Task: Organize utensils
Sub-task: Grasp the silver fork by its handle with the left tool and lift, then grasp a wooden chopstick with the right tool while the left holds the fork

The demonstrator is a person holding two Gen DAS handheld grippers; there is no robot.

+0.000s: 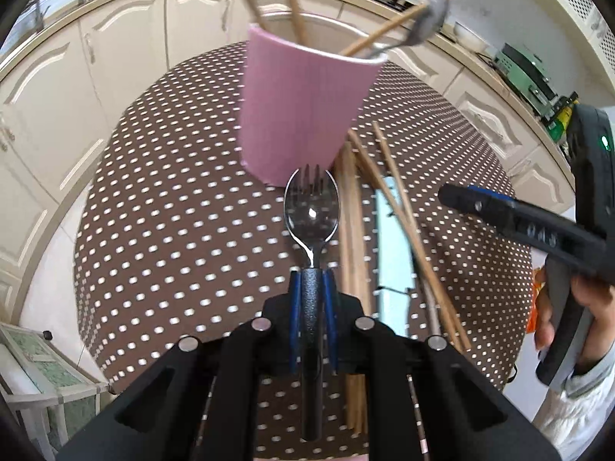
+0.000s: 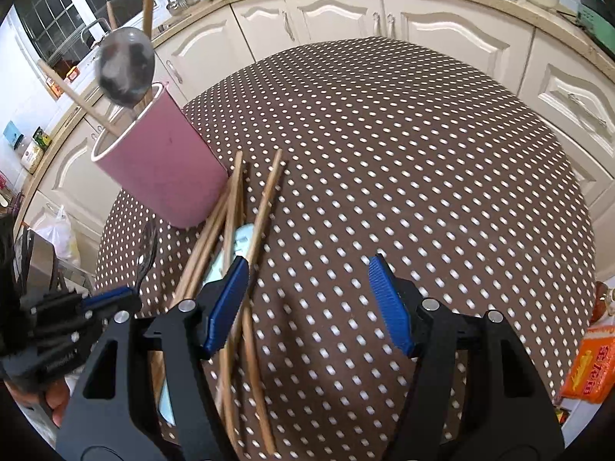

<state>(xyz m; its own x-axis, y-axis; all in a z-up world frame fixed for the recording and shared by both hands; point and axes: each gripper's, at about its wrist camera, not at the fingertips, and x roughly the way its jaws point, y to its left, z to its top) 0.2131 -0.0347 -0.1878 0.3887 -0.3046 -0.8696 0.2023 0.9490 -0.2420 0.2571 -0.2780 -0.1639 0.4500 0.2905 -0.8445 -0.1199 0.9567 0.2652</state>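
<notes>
**Pink holder stocked, a spoon clamped just in front of it**

Pink and ribbed, the utensil holder (image 1: 303, 111) stands upright on the dotted brown tablecloth (image 2: 403, 153). Inside it lean several wooden chopsticks (image 1: 292, 0) and a metal ladle (image 2: 125, 67), bowl end up above the rim. Just in front of the holder's base, the left gripper (image 1: 313, 292) is clamped on the black handle of a spoon (image 1: 312, 211); fork tines show just behind the spoon's bowl, and whether they belong to a second utensil in the same grip is unclear. Beside the holder's base, more loose chopsticks (image 2: 230, 249) lie crossed over a pale blue flat piece (image 1: 392, 238). The right gripper (image 2: 307, 288) stands wide with nothing between its blue pads, one finger (image 2: 226, 303) over those loose chopsticks. Beyond the holder runs a row of cream cabinets (image 2: 346, 19).
</notes>
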